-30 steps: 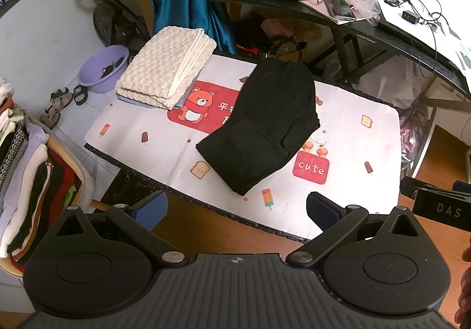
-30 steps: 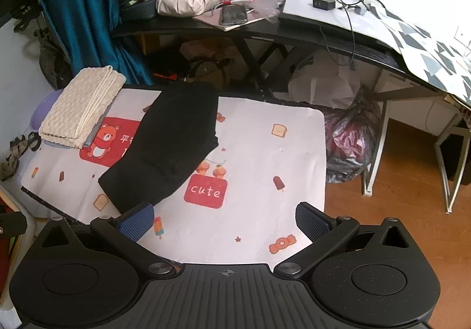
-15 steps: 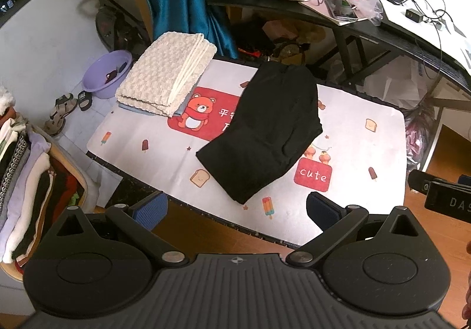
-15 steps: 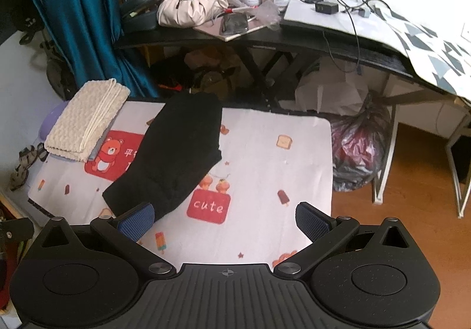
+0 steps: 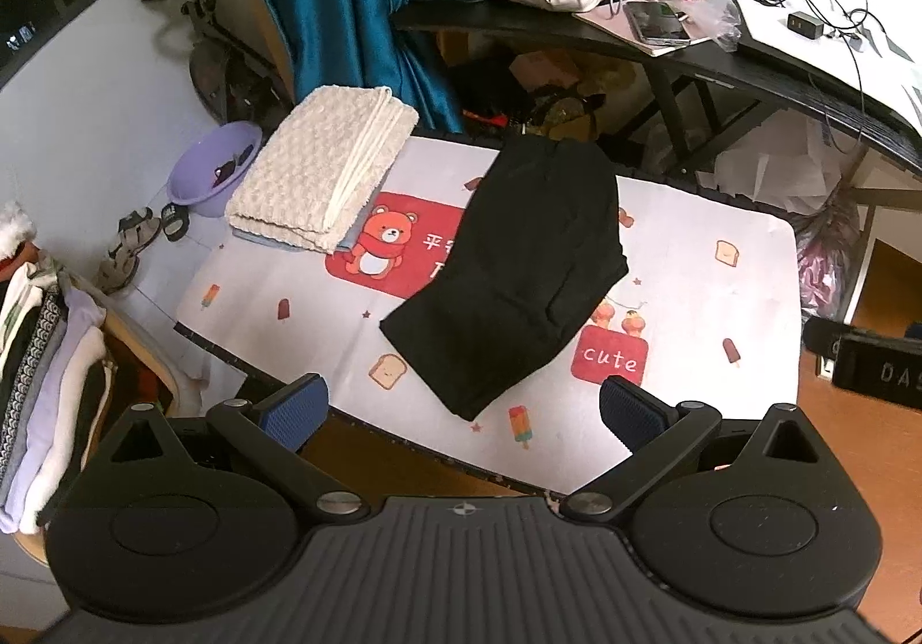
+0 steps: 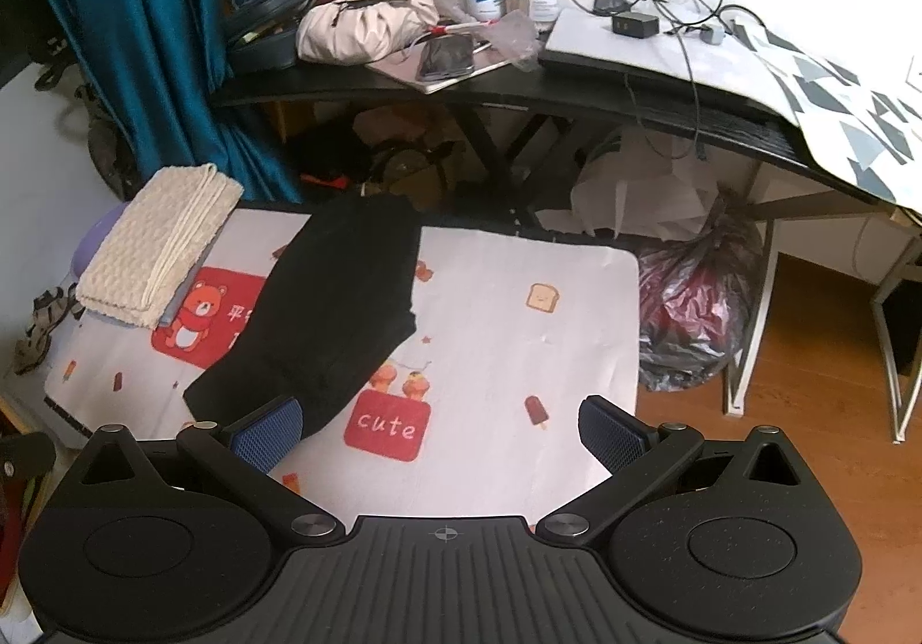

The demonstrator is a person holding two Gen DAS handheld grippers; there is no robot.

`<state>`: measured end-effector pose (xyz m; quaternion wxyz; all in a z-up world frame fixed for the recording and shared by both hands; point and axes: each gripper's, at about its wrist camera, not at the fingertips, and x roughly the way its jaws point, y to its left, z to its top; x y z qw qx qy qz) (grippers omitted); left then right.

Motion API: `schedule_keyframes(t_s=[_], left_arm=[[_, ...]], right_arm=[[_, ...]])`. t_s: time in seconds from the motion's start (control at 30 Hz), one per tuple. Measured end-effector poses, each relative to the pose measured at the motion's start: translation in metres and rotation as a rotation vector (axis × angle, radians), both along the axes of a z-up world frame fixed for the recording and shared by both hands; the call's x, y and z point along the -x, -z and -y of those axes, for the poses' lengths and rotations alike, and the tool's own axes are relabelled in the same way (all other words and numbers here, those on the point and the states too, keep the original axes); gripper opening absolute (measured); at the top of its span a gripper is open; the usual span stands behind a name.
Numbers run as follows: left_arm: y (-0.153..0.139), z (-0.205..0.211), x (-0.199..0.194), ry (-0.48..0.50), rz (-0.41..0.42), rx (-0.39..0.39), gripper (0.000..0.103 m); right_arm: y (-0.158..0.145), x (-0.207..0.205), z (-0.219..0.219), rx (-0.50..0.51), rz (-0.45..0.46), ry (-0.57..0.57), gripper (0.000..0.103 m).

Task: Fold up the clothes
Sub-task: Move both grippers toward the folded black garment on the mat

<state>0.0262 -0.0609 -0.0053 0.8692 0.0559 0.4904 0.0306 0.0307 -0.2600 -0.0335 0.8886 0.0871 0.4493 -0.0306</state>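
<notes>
1. Left wrist view: trousers [image 5: 518,269], black and already folded to a long strip, lie slantwise across the middle of the bench [image 5: 720,298], near end close to the front edge. The left tongs [image 5: 461,405] hang wide and empty above that edge. A folded cream towel [image 5: 322,171] sits at the far left corner, apart from the trousers.
2. Right wrist view: right tongs [image 6: 441,425] are wide too, gripping nothing, over the "cute" patch.
3. Likely next: each tongs takes one near corner, pinching every layer, then both carry the end evenly toward the far end, keeping edges aligned.
</notes>
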Motion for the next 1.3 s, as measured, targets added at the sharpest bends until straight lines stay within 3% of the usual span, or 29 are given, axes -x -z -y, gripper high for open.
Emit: schedule_keyframes(t_s=[0.2,0.63,0.77,1.0,1.1,1.3], left_arm=[[0.004,-0.004,-0.009,0.008,-0.023,0.014,0.103],[0.028,-0.052,-0.055,-0.009,-0.078,0.150,0.103],[0.029,-0.073,-0.072,0.002,-0.033,0.161,0.102],[0.024,-0.104,-0.109,0.098,0.044,0.085,0.102],[0.024,-0.124,-0.129,0.107,0.081,0.109,0.102],[0.047,-0.163,-0.160,0.086,0.118,0.182,0.102]], right_arm=[[-0.001,-0.004,0.008,0.019,0.006,0.023,0.102],[0.004,-0.028,-0.013,0.073,-0.038,0.094,0.102],[0.006,-0.044,-0.033,0.069,-0.051,0.103,0.102],[0.001,-0.075,-0.064,0.039,-0.010,0.162,0.102],[0.003,-0.089,-0.076,0.035,-0.021,0.167,0.102],[0.006,-0.108,-0.092,0.144,-0.013,0.235,0.102]])
